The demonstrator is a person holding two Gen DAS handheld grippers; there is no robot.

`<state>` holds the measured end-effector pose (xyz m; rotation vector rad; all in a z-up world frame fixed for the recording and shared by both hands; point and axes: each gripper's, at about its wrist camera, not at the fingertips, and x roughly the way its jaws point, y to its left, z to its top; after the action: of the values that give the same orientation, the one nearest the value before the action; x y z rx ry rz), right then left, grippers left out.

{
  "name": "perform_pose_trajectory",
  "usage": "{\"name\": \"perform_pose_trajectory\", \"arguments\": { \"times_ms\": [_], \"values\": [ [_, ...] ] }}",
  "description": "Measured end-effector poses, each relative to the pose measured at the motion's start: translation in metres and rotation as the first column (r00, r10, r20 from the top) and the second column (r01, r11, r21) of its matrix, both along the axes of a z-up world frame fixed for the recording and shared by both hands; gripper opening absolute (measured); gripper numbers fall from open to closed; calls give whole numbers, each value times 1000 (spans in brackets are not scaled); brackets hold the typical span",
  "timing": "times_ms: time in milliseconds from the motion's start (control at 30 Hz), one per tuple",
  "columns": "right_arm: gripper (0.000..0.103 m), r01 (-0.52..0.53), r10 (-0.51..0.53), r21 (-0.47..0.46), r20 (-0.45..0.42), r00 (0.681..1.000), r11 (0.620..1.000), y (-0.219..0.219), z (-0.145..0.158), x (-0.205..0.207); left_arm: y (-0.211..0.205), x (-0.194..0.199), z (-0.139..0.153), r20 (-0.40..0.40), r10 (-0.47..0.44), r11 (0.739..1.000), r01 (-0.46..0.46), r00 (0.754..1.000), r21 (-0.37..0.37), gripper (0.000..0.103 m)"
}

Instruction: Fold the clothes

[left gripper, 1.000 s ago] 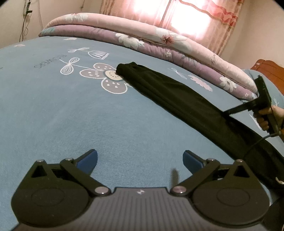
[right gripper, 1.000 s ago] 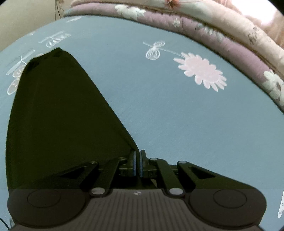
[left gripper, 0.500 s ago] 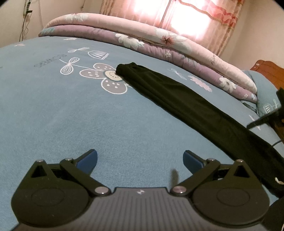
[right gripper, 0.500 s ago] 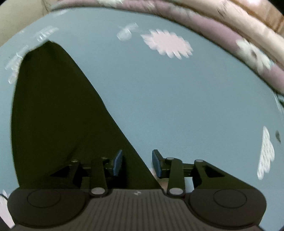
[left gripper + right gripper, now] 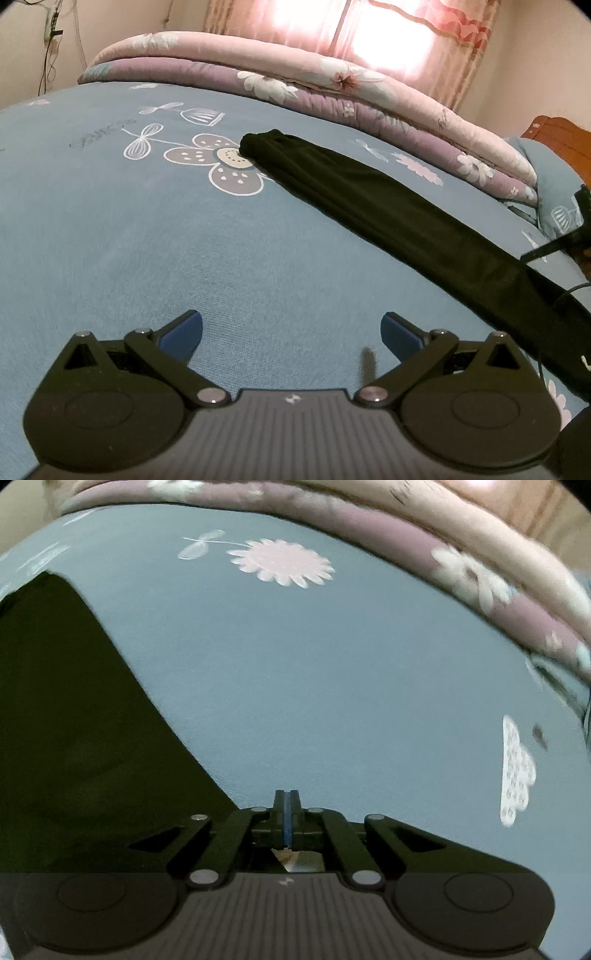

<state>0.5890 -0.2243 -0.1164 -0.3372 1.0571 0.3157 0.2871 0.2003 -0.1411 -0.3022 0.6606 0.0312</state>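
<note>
I'm holding the left gripper (image 5: 291, 332) with jaws spread over the bed (image 5: 110, 229) — right gripper (image 5: 287, 812) jaws, just closing, are pressing together on nothing beside the black trousers (image 5: 74, 720).

Home bedroom: bed (image 5: 147, 229), folded quilt (image 5: 332, 88), curtains (image 5: 424, 33).

Daylight came through the pink curtains (image 5: 373, 33) at the back of the left wrist view, where the window was blown out to white glare. The blue bedsheet (image 5: 184, 240) was evenly and softly lit, with only faint shadows. Both fisheye pictures bulged, bending the bed toward dark vignetted corners. The right wrist view was dimmer, and the folded quilt (image 5: 480, 572) along its top edge was smeared by blur.
</note>
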Motion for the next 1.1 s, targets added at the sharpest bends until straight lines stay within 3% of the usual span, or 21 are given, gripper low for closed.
{"name": "perform_pose_trajectory", "arguments": {
  "times_ms": [67, 233, 333, 433, 633, 733, 833, 1100],
  "values": [
    [19, -38, 39, -26, 13, 999, 999, 9, 2, -6, 1, 0, 0, 1, 0, 1000, 0, 1000, -5, 102],
    [25, -4, 4, 26, 17, 1000, 1000, -11, 20, -26, 1, 0, 0, 1, 2, 1000, -2, 1000, -12, 102],
    [38, -6, 10, 74, -62, 998, 997, -27, 24, -43, 2, 0, 0, 2, 4, 1000, -4, 1000, -16, 102],
    [38, 36, -31, 41, -120, 992, 999, -41, 12, -47, 2, 0, 0, 3, 8, 1000, -7, 1000, -22, 102],
    [44, 236, -236, 31, 6, 972, 971, -58, 11, -47, 0, 0, 0, 0, 9, 1000, -9, 1000, -6, 102],
    [49, 174, -174, 24, 8, 985, 984, -57, 21, -64, 1, 0, -1, 1, 9, 1000, -9, 1000, -6, 102],
    [66, 176, -175, -30, 40, 984, 984, -70, 29, -81, 3, 0, -1, 2, 10, 1000, -10, 1000, -19, 102],
    [67, 301, -298, -61, 49, 953, 952, -133, 24, -98, 0, 0, -1, 1, 7, 1000, -7, 1000, 2, 102]
  ]
}}
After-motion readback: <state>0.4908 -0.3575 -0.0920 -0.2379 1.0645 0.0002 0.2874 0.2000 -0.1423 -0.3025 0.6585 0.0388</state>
